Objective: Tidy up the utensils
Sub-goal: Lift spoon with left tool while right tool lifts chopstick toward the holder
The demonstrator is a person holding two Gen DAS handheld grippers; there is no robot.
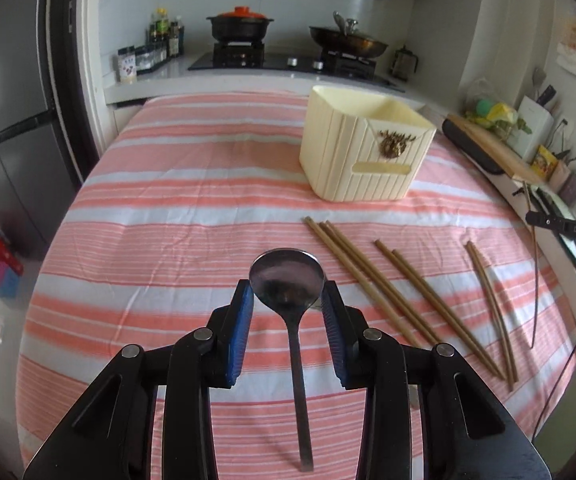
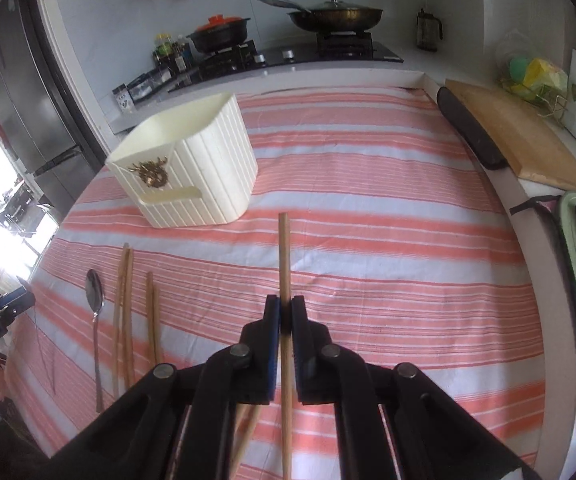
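1. We saw the left gripper point(image 1: 287, 294) spread wide, its blue pads point(image 1: 241, 332) on either side of the spoon point(image 1: 288, 280) bowl and not clearly pressing it; the spoon lay on the desk point(image 1: 191, 208), bowl toward the far side and handle running back toward the camera.
2. From the right wrist view, the same spoon point(image 2: 95, 292) rested at the left of the striped cloth, with the left gripper point(image 2: 5, 312) close beside it at the left edge.
3. We found the right gripper point(image 2: 286, 312) clenched on a single chopstick point(image 2: 285, 256), which ran lengthwise between the pads and pointed toward the far side of the desk point(image 2: 388, 240).
4. The cream utensil holder point(image 1: 362, 148) stood upright on the far part of the desk, open at the top, with a gold ornament on its front face.
5. Loose chopsticks point(image 1: 372, 280) lay on the cloth to the right of the spoon, in three small groups between the spoon and the right edge, near the holder's front.
6. In the right wrist view, those chopsticks point(image 2: 125, 304) sat just right of the spoon, and the utensil holder point(image 2: 191, 168) stood beyond them at the far left.
7. Behind the desk we noted a stove point(image 1: 283, 60) carrying a pot with an orange lid and a lidded pan.
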